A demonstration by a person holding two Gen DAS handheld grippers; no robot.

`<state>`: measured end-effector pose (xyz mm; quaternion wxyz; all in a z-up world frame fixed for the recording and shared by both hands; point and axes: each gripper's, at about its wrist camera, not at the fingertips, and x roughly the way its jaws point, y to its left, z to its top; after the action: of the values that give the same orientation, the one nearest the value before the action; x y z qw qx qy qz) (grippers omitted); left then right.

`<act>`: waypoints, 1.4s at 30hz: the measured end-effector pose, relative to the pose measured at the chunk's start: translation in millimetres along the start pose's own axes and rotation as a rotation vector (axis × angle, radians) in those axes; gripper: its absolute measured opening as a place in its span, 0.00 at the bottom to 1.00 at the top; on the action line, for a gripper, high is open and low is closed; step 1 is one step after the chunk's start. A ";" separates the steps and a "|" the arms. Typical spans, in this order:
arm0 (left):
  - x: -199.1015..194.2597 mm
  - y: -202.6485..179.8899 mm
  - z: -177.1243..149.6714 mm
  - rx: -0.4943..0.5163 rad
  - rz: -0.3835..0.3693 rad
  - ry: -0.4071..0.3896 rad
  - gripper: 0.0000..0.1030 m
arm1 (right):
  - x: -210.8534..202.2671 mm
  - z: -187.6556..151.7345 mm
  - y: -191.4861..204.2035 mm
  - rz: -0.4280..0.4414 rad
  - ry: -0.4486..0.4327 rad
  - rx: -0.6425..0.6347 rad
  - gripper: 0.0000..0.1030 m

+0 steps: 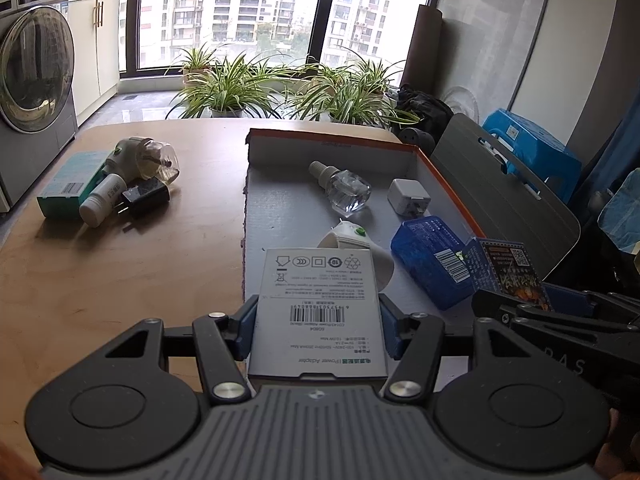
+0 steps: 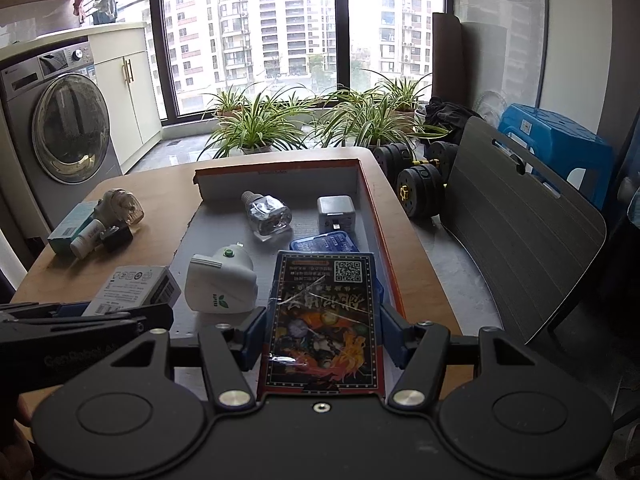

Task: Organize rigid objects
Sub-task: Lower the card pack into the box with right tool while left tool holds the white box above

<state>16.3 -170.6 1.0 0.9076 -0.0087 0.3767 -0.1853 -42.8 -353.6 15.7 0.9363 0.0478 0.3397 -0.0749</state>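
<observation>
My left gripper point(image 1: 318, 320) is shut on a white power adapter box point(image 1: 318, 308), held over the near left part of the orange-rimmed tray point(image 1: 444, 184). My right gripper point(image 2: 322, 332) is shut on a dark printed card box point(image 2: 324, 320), held over the tray's near right part point(image 2: 374, 216). In the tray lie a clear glass bottle point(image 1: 346, 188), a white charger cube point(image 1: 408, 196), a white plug-in device point(image 2: 222, 282) and a blue box point(image 1: 434, 260). The left gripper with its box also shows in the right wrist view point(image 2: 136, 292).
On the wooden table point(image 1: 120, 264) at the left lie a teal box point(image 1: 68, 184), a white tube point(image 1: 102, 200), a black adapter point(image 1: 144, 198) and a plug-in device with a bottle point(image 1: 148, 158). A grey chair back point(image 2: 520, 232), dumbbells point(image 2: 420, 184) and potted plants point(image 2: 256, 128) stand beyond.
</observation>
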 end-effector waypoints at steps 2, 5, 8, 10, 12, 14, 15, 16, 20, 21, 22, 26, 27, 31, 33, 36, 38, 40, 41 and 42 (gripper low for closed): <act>-0.1 0.0 0.1 0.001 -0.001 0.000 0.58 | -0.1 -0.3 -1.5 -0.002 0.001 0.003 0.69; -0.8 -1.2 -0.3 0.004 -0.004 -0.001 0.58 | -0.2 -0.2 -1.7 0.001 0.002 0.004 0.69; -0.8 -2.3 -0.4 0.006 -0.006 -0.001 0.58 | -0.2 0.0 -0.6 0.009 0.002 0.001 0.69; -0.9 -2.7 -0.5 0.006 -0.007 -0.001 0.58 | -0.2 0.2 0.5 0.013 0.003 0.001 0.70; -1.1 -2.7 -0.5 0.007 -0.005 -0.002 0.58 | -0.1 0.8 1.5 0.017 0.004 0.001 0.69; -1.8 -2.9 0.0 0.006 -0.004 -0.006 0.58 | 0.0 0.9 1.8 0.018 0.003 0.001 0.69; -2.1 -3.1 0.4 0.006 -0.005 -0.007 0.58 | -0.1 1.5 2.1 0.019 0.003 0.002 0.69; -2.4 -3.4 0.6 0.006 -0.004 -0.008 0.58 | -0.1 1.5 2.2 0.019 0.002 0.002 0.69; -2.4 -3.4 2.5 0.005 -0.002 -0.011 0.58 | -0.2 2.7 2.3 0.025 0.002 0.006 0.69; -2.6 -3.2 3.5 0.004 -0.001 -0.011 0.58 | -0.3 2.4 2.2 0.024 0.002 0.005 0.69; -2.8 -2.8 4.3 0.003 0.000 -0.013 0.58 | -0.3 2.4 2.2 0.024 0.002 0.004 0.69; -2.6 -1.6 8.3 0.001 0.003 -0.017 0.58 | 0.2 4.4 3.7 0.029 -0.001 0.005 0.69; -2.7 -1.5 9.4 0.001 0.004 -0.019 0.58 | 0.3 5.9 4.7 0.031 -0.002 0.005 0.69; -2.6 -0.3 16.0 0.004 0.008 -0.027 0.58 | 1.8 13.8 7.7 0.038 -0.006 0.002 0.69; -2.5 0.2 19.9 0.004 0.009 -0.031 0.58 | 1.8 17.7 8.7 0.043 -0.010 0.001 0.69; -2.7 0.2 25.8 0.006 0.012 -0.039 0.58 | 2.0 23.5 8.1 0.051 -0.013 0.003 0.69; -2.4 0.2 30.0 0.008 0.013 -0.044 0.58 | 2.2 26.6 8.5 0.053 -0.017 0.002 0.69; -2.4 0.0 33.8 0.009 0.014 -0.050 0.58 | 1.9 29.4 8.5 0.056 -0.019 0.003 0.69; -2.5 -0.1 35.5 0.010 0.014 -0.052 0.58 | 2.2 31.1 8.6 0.057 -0.021 0.002 0.69; -2.5 -0.2 37.1 0.011 0.013 -0.055 0.58 | 2.2 32.6 8.5 0.057 -0.023 0.002 0.69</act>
<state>40.0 -174.5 29.3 0.9189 -0.0061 0.3504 -0.1810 -19.1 -350.0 39.5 0.9419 0.0576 0.3273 -0.0491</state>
